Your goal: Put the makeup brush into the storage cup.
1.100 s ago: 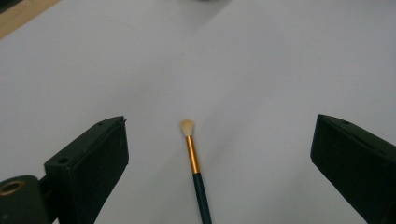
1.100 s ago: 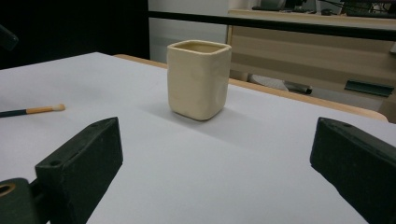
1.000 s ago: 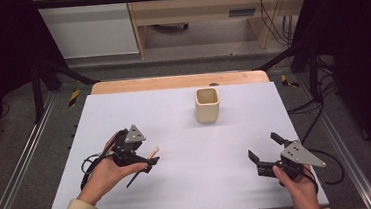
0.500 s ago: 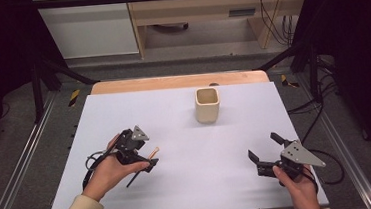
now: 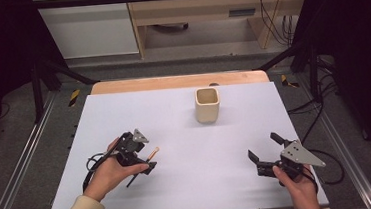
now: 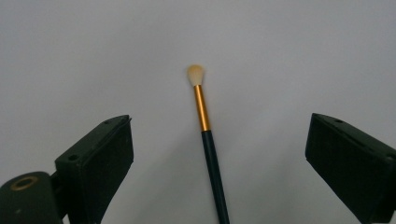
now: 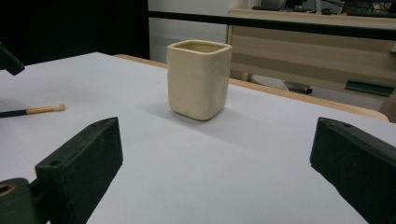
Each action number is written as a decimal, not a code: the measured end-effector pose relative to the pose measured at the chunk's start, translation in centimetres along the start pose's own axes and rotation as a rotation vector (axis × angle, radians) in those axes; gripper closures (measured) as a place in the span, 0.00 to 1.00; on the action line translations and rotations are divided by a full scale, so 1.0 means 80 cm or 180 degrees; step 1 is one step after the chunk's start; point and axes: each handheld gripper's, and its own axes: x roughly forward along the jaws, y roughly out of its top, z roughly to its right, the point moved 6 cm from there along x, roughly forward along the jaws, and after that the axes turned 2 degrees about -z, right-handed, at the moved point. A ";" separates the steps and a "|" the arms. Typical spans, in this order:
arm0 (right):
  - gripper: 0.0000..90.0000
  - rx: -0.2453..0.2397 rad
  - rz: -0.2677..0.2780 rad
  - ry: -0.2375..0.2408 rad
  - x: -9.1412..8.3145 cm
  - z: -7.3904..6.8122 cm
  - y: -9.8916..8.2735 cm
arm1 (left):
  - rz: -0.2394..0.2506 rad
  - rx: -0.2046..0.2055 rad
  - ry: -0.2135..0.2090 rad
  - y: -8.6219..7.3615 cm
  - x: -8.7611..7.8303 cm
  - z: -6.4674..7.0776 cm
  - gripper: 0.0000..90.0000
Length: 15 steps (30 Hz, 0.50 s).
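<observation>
Left hand-held gripper (image 6: pixel 219 154) (jaws wide) straddles the brush (image 6: pixel 205 135).

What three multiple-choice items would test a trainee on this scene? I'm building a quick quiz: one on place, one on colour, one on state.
1. Where does the brush lie?
A. inside the cup
B. flat on the table between the left gripper's jaws
C. under the right gripper

2. What colour is the cup?
A. cream
B. blue
C. red

3. How is the left gripper?
A. shut on the brush
B. open
C. shut on nothing

Key: 1 B, the left gripper view shows it between the jaws; 2 A, cream walls; 3 B, jaws stand wide of the handle.
</observation>
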 end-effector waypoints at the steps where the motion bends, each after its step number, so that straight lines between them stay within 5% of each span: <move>1: 0.03 0.0000 0.0000 0.0000 0.000 0.000 0.000 | 0.0000 0.0000 0.0000 0.000 0.000 0.000 0.08; 15: 0.03 0.0000 -0.0002 0.0003 0.000 -0.001 0.000 | -0.0241 -0.0102 -0.0008 -0.013 0.015 -0.005 0.30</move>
